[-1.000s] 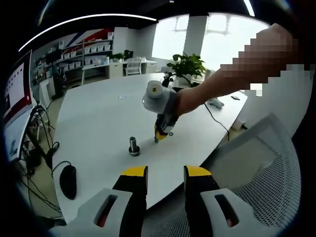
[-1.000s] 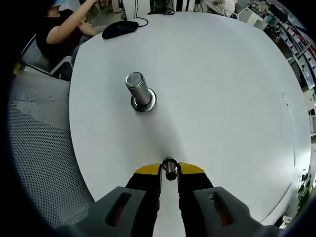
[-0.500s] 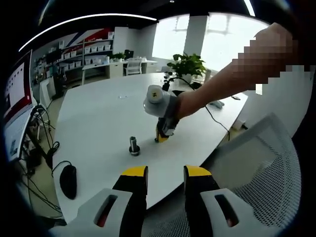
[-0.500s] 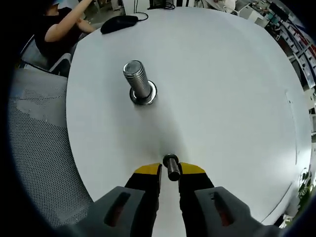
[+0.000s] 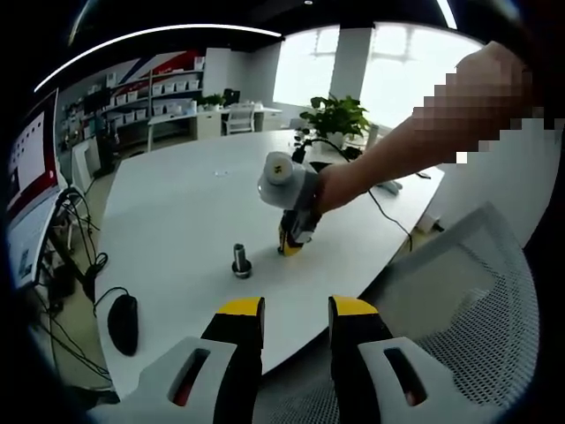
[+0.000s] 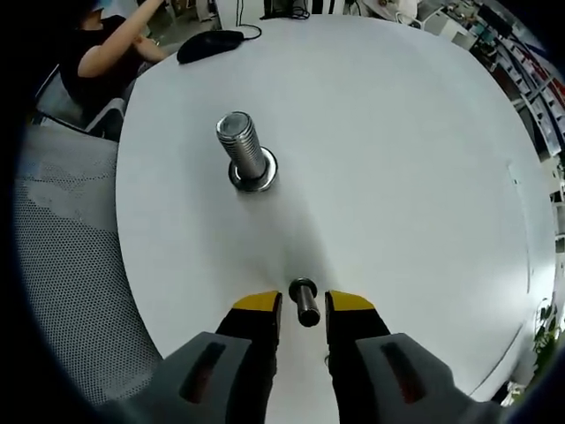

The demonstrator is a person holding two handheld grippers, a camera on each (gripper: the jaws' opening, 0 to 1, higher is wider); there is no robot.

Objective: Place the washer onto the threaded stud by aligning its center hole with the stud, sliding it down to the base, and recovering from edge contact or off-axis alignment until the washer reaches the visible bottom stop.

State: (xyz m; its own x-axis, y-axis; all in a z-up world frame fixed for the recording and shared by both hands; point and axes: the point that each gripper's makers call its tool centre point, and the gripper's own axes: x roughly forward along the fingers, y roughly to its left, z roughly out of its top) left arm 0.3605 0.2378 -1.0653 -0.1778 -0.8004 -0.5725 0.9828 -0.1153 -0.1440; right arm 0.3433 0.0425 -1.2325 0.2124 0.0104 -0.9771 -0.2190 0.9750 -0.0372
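**A:** What lies around the threaded stud (image 6: 245, 162), and is anything in the way?

**B:** In the right gripper view it stands upright on its round base, up at about 11 o'clock from the right gripper (image 6: 303, 305). The stretch of white table (image 6: 397, 177) between them is bare. A black mouse (image 6: 208, 46) lies near the far edge at 12 o'clock, with a person's arm (image 6: 119, 42) beside it.

**A:** And the washer?

**B:** The washer (image 6: 304, 301) sits on edge between the yellow-tipped jaws. There's a gap on each side, so they look parted rather than pinching it, though I cannot tell whether it still touches one.

**A:** The other tool?

**B:** The left gripper (image 5: 295, 311) hovers off the table's near edge, jaws apart with nothing between them. Its view shows the stud (image 5: 239, 261) small at 11 o'clock and the right gripper (image 5: 290, 245) just to the stud's right, tips down by the table.

**A:** The room?

**B:** An office: a mesh chair (image 5: 472, 291) at 3 o'clock, a potted plant (image 5: 334, 116) at 12 o'clock on the far side, shelving (image 5: 163, 97) at the back and bright windows (image 5: 402, 71).
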